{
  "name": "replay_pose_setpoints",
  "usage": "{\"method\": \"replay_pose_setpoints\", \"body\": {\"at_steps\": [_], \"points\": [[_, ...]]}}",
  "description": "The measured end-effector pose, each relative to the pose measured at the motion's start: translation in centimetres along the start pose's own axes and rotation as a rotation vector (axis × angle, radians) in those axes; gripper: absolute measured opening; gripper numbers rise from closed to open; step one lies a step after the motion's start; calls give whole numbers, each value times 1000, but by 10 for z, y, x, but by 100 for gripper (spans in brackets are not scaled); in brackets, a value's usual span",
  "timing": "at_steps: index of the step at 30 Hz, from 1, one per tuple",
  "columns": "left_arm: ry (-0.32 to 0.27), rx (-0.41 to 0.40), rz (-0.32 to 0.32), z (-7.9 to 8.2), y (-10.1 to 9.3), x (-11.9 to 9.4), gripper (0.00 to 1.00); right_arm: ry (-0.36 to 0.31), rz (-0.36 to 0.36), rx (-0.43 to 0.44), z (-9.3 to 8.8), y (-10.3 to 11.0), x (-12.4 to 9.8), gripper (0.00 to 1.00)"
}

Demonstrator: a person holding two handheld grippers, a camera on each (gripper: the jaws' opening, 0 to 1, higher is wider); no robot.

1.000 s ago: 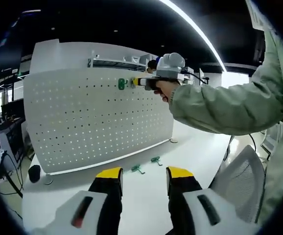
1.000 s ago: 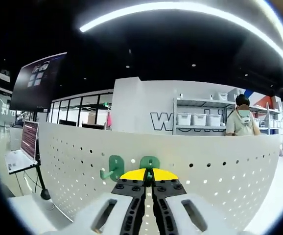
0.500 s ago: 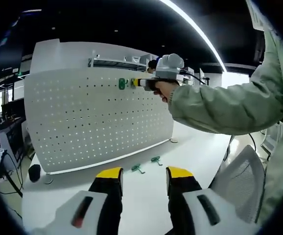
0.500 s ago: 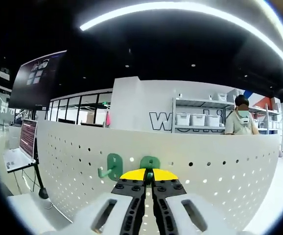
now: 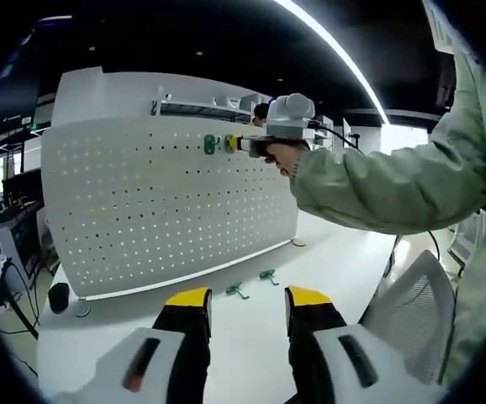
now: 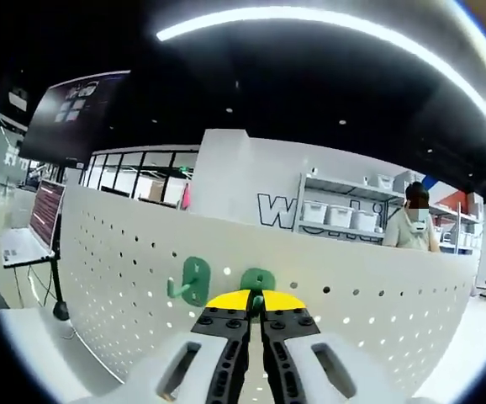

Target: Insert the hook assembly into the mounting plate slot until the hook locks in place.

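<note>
A: Where is our green hook point(image 6: 257, 280) now?

B: Our right gripper point(image 6: 256, 305) has its jaws pinching it, right up against the white board with holes point(image 6: 125, 261), near the top edge. Another green hook point(image 6: 190, 282) hangs just beside it.

A: How do we push it in well?

B: We keep it straight, push gently, and let go only when it clicks, we think.

A: And our left gripper point(image 5: 245, 307)?

B: Its jaws are spread, holding nothing, low over the counter point(image 5: 226, 337). Two spare hooks point(image 5: 251, 283) lie there.

A: Any boxes?

B: White bins point(image 6: 335, 216) sit on a far shelf. We cannot see inside them.
</note>
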State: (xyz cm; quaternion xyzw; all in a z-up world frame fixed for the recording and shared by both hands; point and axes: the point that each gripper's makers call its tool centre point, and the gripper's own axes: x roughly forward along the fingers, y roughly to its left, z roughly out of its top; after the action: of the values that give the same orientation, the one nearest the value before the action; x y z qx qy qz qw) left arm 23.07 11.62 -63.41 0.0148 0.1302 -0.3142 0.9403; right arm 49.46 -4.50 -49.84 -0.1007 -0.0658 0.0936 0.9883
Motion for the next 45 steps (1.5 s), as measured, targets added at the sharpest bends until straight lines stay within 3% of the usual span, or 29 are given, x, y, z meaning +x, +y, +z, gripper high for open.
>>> {"method": "replay_pose_setpoints", "body": {"at_steps": [4,14,33,45], "points": [[4,-2,-2,-1,0,0,36,-13,-4,-46,0,1,-1,1],[8,3,-4,2,-3,2,36,-56,-4,-67,0,1,-1,1],[19,15,-14,6,-8,10,36,-80,8,-29,1,0,-4,1],[24,19,-5,8,-6,10,35,-136,-14,-41,3,0,-4,1]]}}
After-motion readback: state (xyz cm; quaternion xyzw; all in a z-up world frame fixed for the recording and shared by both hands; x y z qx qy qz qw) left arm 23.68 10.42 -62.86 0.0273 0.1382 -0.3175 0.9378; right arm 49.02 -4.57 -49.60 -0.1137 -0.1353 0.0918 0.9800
